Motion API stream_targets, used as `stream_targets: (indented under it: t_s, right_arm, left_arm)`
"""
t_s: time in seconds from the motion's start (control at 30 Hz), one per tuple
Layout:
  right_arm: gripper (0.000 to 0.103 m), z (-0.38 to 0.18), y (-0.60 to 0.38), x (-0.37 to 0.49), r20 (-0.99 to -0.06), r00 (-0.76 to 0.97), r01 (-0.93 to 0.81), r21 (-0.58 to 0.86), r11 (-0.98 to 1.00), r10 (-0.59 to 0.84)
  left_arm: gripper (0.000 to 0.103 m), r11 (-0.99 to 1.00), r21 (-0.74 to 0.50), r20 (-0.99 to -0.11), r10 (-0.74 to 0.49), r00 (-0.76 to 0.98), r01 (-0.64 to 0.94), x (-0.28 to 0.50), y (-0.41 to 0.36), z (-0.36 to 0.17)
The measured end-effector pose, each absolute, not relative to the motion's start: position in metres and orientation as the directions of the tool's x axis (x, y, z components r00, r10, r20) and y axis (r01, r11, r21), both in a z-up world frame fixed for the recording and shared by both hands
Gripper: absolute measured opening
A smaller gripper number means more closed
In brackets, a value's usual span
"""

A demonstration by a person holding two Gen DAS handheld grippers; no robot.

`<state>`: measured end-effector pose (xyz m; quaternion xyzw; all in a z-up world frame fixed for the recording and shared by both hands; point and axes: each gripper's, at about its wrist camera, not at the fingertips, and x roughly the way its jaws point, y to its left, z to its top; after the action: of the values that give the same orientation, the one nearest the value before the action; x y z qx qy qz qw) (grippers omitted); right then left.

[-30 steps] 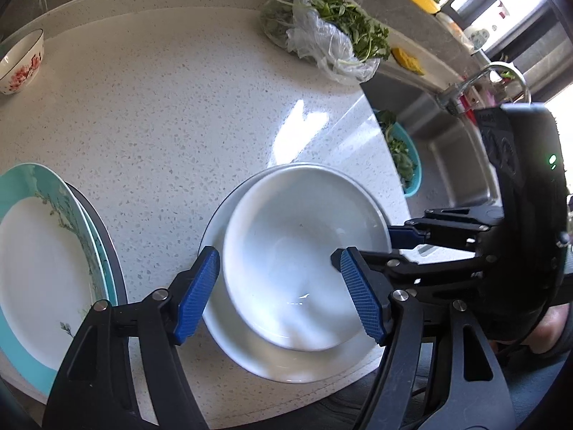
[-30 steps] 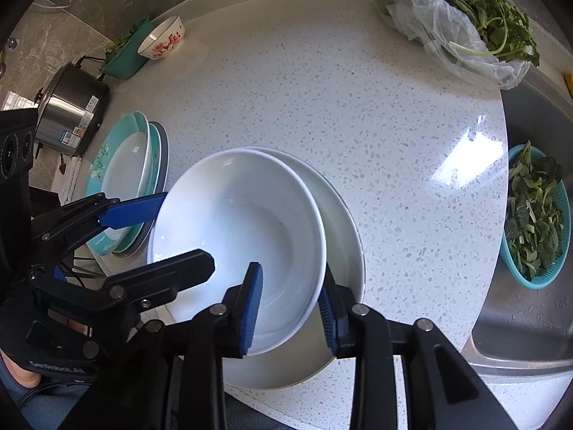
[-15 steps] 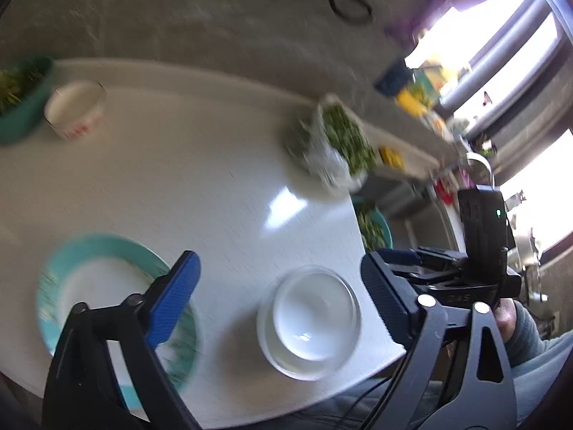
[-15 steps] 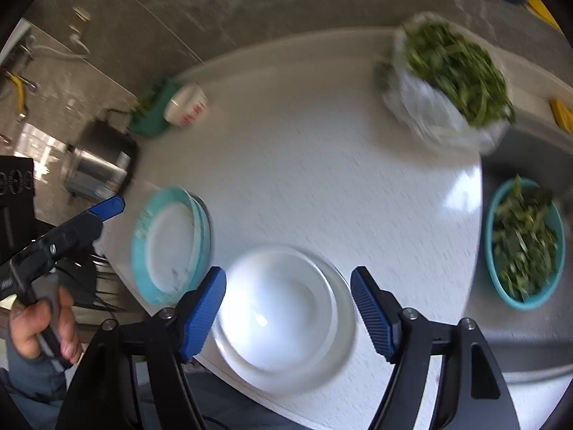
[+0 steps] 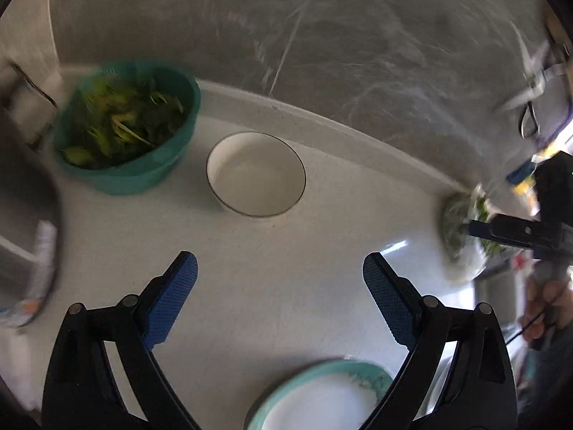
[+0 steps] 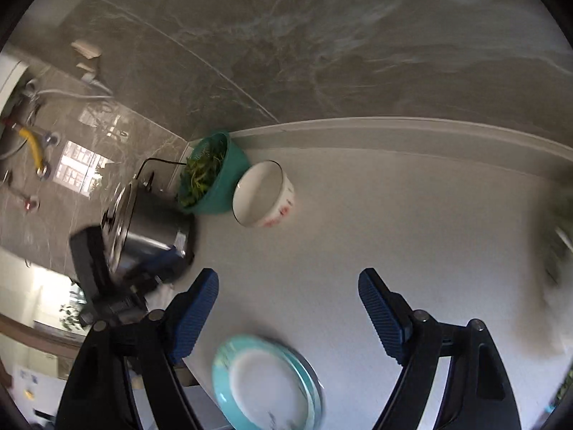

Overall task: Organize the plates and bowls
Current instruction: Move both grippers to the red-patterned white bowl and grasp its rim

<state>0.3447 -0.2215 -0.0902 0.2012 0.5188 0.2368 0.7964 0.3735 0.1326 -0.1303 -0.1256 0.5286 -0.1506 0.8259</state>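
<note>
A small white bowl [image 5: 256, 173] with red flowers on its side [image 6: 263, 195] stands upright near the counter's back edge. My left gripper [image 5: 279, 268] hangs open above the bare counter in front of it, with nothing between its fingers. My right gripper [image 6: 288, 283] is also above the counter, short of that bowl; its jaws are opening and nothing is between them. A stack of teal-rimmed plates [image 5: 322, 397] lies below and between both grippers' fingers [image 6: 265, 383]. The picture is motion-blurred.
A teal basket of greens [image 5: 125, 129] touches the small bowl's left side [image 6: 211, 179]. A steel pot [image 6: 143, 229] stands further left. A bag of greens [image 5: 462, 243] lies at the right. A grey marble wall backs the white counter [image 6: 394, 233].
Both grippers have opened wide, letting go of the white bowl on its plate, risen and swung left. That stack has left both views; the flowered bowl and teal basket are now ahead.
</note>
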Motion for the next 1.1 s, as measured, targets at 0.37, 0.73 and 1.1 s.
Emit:
stream_targets:
  t_s: [0.37,0.73,1.1]
  right_arm:
    - [0.083,-0.169,-0.143,0.452,-0.770,0.228,-0.127,0.583,0.802,0.596]
    - [0.075,-0.202,-0.113,0.485,-0.789,0.163,-0.148,0.574,0.806,0.592]
    - [0.046,-0.223,-0.095,0.491,-0.806,0.109,-0.168,0.561,0.810,0.581]
  left_arm:
    - [0.094,0.892,-0.452,-0.829,-0.428,0.359,0.020,0.463,0.180,-0.202]
    - [0.069,0.902,-0.432,-0.855,-0.416,0.310,0.017,0.505,0.178,-0.237]
    - [0.029,0.900,-0.436,-0.866,-0.424,0.266,0.015,0.512,0.179,-0.264]
